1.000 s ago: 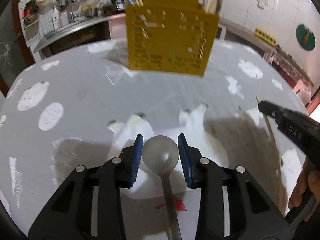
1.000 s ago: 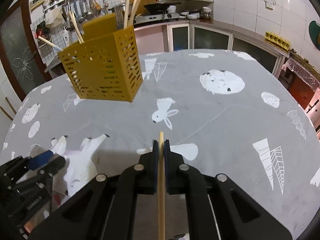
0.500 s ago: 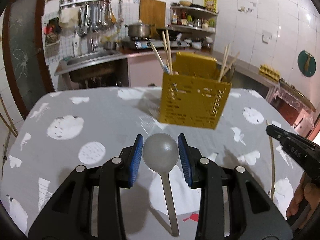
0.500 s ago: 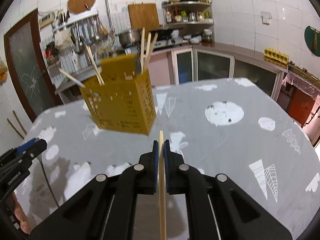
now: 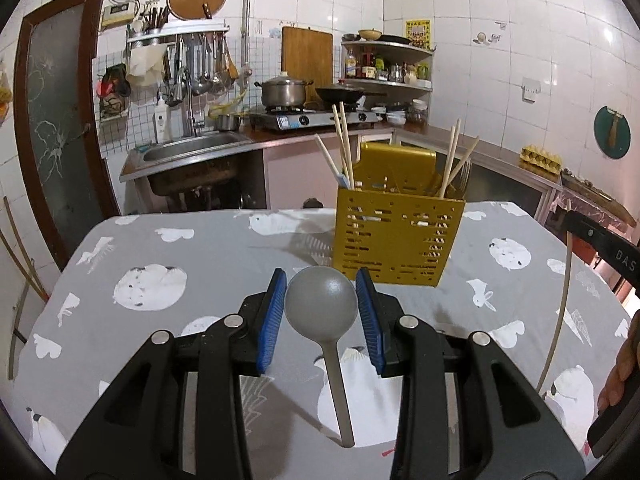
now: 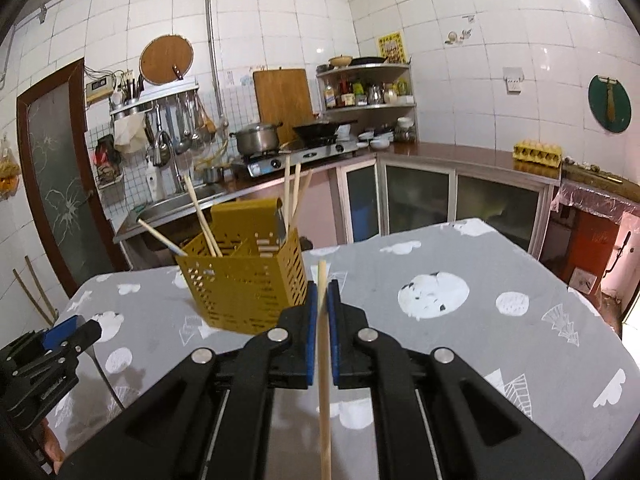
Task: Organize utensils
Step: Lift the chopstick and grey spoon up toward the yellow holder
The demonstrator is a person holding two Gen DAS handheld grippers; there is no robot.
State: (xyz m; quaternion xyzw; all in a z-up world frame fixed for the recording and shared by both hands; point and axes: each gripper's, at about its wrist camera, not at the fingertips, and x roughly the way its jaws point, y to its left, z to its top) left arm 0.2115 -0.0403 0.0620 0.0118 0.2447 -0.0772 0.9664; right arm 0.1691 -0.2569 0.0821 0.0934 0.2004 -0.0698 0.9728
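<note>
From your left wrist camera, your left gripper [image 5: 322,314] has its blue-padded jaws set on either side of a grey spoon [image 5: 325,320]. The pads sit right at the rim of the bowl, bowl end forward, and the handle runs back toward the camera with its end hanging free above the table [image 5: 224,252]. The spoon is off the cloth, so the jaws are gripping it by the bowl. Ahead and a little to the right stands the yellow perforated utensil holder [image 5: 398,242] on the grey patterned tablecloth, with several wooden chopsticks [image 5: 344,142] leaning out of its compartments. At the far right edge you can see part of your right gripper [image 5: 608,250] and a pale chopstick [image 5: 562,304] hanging down from it; its jaws are cut off in this view. Behind the table are the sink [image 5: 192,152] and a pot [image 5: 283,91] on the stove.

From your right wrist camera, your right gripper [image 6: 322,320] has its jaws closed tight on a single wooden chopstick [image 6: 323,376], which runs straight along the middle of the view, its tip poking just past the pads. The utensil holder [image 6: 244,284] is just ahead and to the left of that tip, standing on the table [image 6: 500,332], with chopsticks [image 6: 291,194] upright in its rear compartment and two more leaning out to the left. Your left gripper [image 6: 70,332] shows at the lower left edge, well apart from the holder; from here you cannot tell how its jaws stand.
</note>
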